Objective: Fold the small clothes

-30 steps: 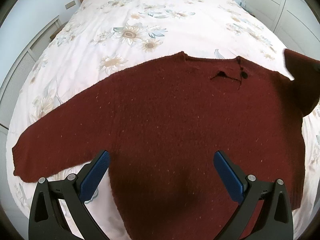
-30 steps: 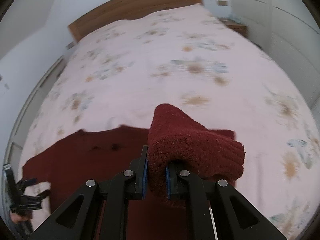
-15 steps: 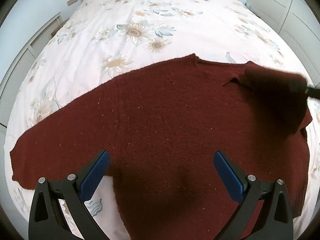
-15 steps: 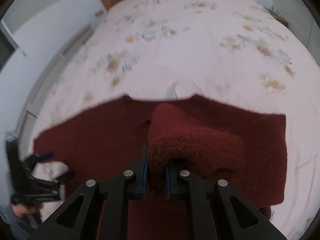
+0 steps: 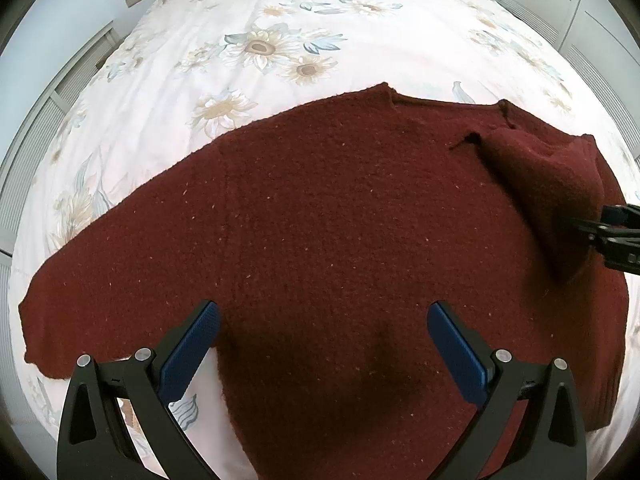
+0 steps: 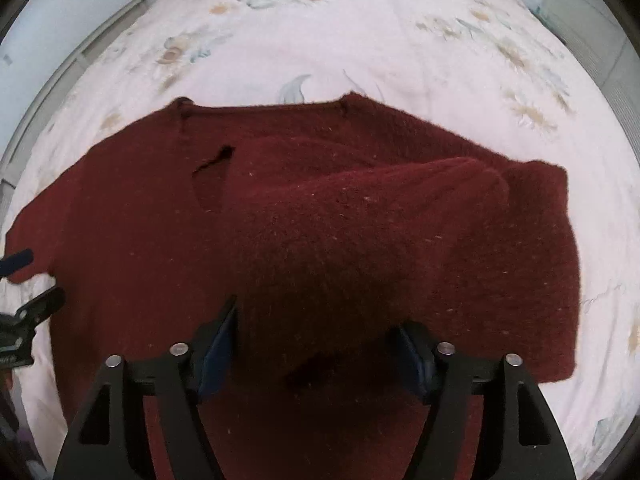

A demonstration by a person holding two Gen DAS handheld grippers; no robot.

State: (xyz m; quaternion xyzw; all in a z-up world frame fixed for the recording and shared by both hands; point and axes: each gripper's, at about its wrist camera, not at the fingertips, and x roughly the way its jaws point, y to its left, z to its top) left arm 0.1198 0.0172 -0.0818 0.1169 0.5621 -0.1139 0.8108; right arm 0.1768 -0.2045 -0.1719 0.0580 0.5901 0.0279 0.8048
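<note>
While the dark red, nubbly knitted sweater [image 5: 340,248] lay spread front-down across the white bedspread printed with pale sunflowers [image 5: 280,20], its neckline toward the far side of the bed, the right gripper [image 6: 316,344] had just let go. A moment before, its blue-padded jaws had been pinched tight on the cuff end of the right sleeve [image 6: 360,240]; they had just been opening and now stood wide, with the sleeve's end still lying loosely between them but no longer pressed by the pads. That sleeve had been carried inward from the side and now rested folded across the sweater's body, reaching from the shoulder down toward the middle.

The left gripper [image 5: 324,344] hovered above the lower left part of the sweater, jaws spread wide and holding nothing, pointing steeply down at the cloth.

The other sleeve [image 5: 100,280] still stretched out flat to the left, unfolded. By my reading, the first sleeve fold was done, and the matching fold of the left sleeve looked like the next step, the left gripper being near its underarm rather than its cuff. The thick knit looked likely to keep its place once released.
</note>
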